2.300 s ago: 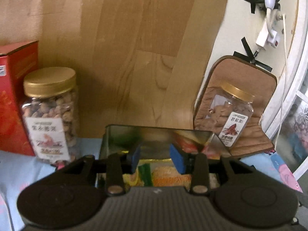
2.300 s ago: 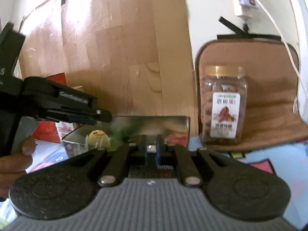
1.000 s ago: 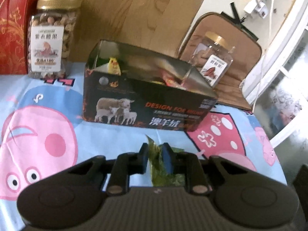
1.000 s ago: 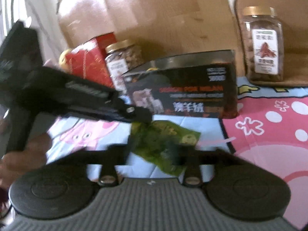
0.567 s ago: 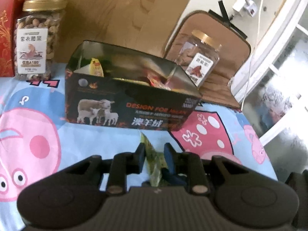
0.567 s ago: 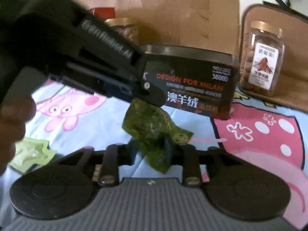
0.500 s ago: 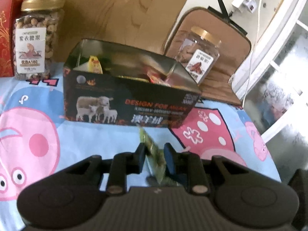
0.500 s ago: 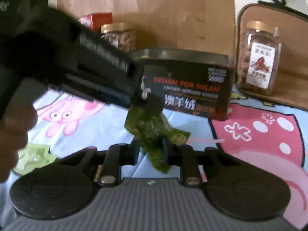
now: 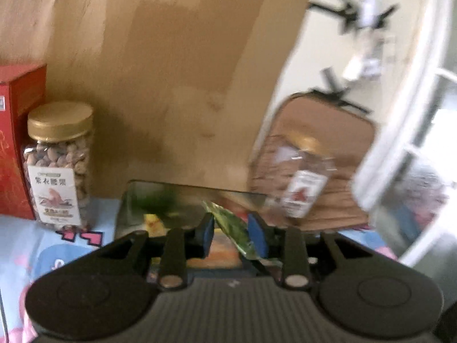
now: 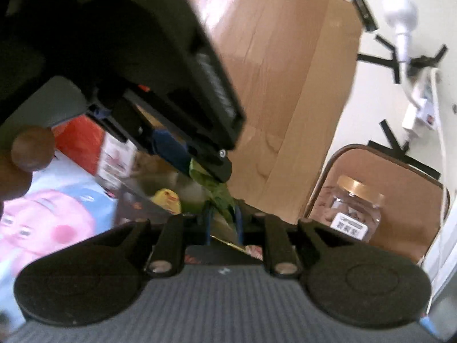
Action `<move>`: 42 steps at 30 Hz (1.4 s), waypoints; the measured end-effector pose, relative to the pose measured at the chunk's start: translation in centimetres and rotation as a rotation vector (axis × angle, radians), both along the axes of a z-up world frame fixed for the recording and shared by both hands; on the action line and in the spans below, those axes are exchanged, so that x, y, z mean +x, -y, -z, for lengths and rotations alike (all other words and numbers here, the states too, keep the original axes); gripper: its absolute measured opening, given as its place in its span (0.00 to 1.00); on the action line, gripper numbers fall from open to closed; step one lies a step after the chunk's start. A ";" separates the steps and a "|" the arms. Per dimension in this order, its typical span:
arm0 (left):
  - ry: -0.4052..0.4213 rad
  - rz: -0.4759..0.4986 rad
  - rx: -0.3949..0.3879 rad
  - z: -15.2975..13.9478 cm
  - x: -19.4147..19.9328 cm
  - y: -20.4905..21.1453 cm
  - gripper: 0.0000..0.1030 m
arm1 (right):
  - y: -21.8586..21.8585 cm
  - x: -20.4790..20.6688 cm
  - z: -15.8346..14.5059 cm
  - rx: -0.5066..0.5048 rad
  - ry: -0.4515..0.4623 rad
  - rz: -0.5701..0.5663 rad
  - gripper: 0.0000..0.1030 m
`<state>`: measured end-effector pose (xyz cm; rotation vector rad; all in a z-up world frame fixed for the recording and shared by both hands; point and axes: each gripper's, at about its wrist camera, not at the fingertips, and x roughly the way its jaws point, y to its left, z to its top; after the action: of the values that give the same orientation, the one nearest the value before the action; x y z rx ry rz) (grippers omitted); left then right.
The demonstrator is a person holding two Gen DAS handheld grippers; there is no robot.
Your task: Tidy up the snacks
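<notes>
A green snack packet [image 9: 232,228] hangs between the blue pads of my left gripper [image 9: 230,228], leaning against the right pad; the jaws stand partly apart. Below it is the open black tin box [image 9: 134,197] with a yellow packet [image 9: 154,225] inside. In the right wrist view the same green packet [image 10: 217,197] hangs from the left gripper's fingertips [image 10: 220,168] down between the narrow pads of my right gripper [image 10: 222,223], above the box [image 10: 134,208]. The frames are blurred.
A gold-lidded nut jar [image 9: 58,163] and a red box [image 9: 17,143] stand at the left. A second jar [image 9: 302,183] stands on a brown cushion [image 9: 328,131] at the right, also in the right wrist view [image 10: 354,211]. A cardboard panel [image 9: 171,85] stands behind.
Both grippers rose from the tablecloth in front of the box to above its open top, carrying the green packet. The left jaws have spread wider.
</notes>
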<state>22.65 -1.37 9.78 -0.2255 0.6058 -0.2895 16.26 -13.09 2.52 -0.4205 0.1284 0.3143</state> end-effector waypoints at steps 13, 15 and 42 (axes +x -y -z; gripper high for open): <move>-0.010 -0.053 0.029 1.9 -4.1 -3.1 0.37 | 3.7 -4.2 -0.1 0.217 -0.190 -0.065 0.45; -0.015 -0.028 -0.012 2.0 -6.4 -4.2 0.37 | 5.1 -5.4 0.6 0.307 -0.313 -0.104 0.45; -0.172 0.128 -0.145 8.9 -18.8 -7.3 0.46 | 8.3 -11.4 1.6 0.530 -0.474 -0.086 0.19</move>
<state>3.83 5.95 0.85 -0.3544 0.7719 -0.4419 4.82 -21.35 0.94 0.1811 0.4782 0.5118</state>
